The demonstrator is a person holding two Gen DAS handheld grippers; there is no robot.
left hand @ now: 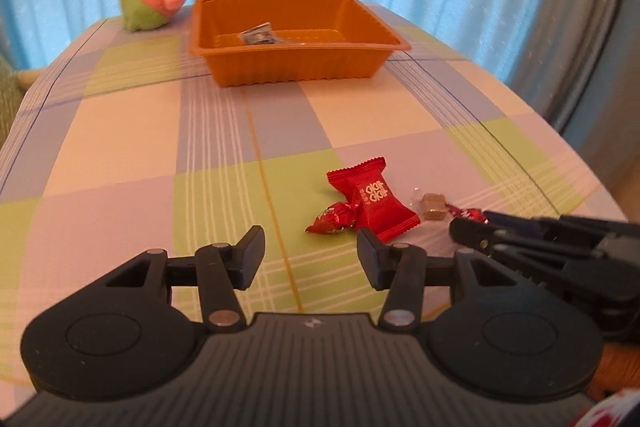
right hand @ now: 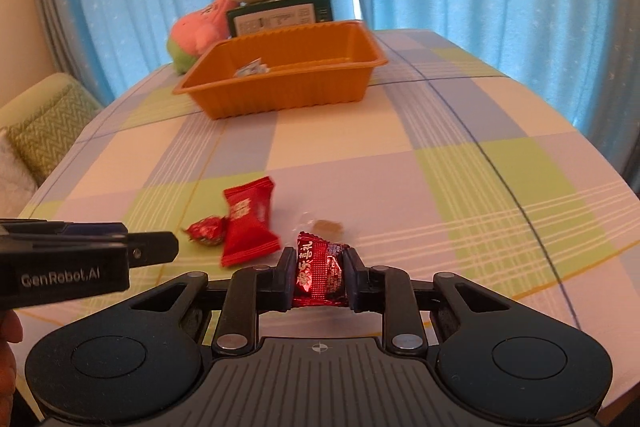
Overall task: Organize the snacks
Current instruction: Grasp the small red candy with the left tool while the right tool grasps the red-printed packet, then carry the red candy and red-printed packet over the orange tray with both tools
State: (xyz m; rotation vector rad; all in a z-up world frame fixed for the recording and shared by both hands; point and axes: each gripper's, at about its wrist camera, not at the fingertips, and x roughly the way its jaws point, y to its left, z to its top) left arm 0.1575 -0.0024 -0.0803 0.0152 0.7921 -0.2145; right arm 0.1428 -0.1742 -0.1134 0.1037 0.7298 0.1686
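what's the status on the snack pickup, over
Right tongs shut on dark red candy. Left tongs open, empty. Orange tray ahead, path clear.

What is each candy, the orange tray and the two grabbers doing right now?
Right gripper: shut on the dark red foil candy.
Left gripper: open, nothing between its fingers.
Big red packet: lying flat on the tablecloth, sealed.
Small red foil candy: on the cloth, touching the big red packet.
Brown candy: on the cloth, in clear wrap.
Orange tray: upright, one small wrapped snack inside.
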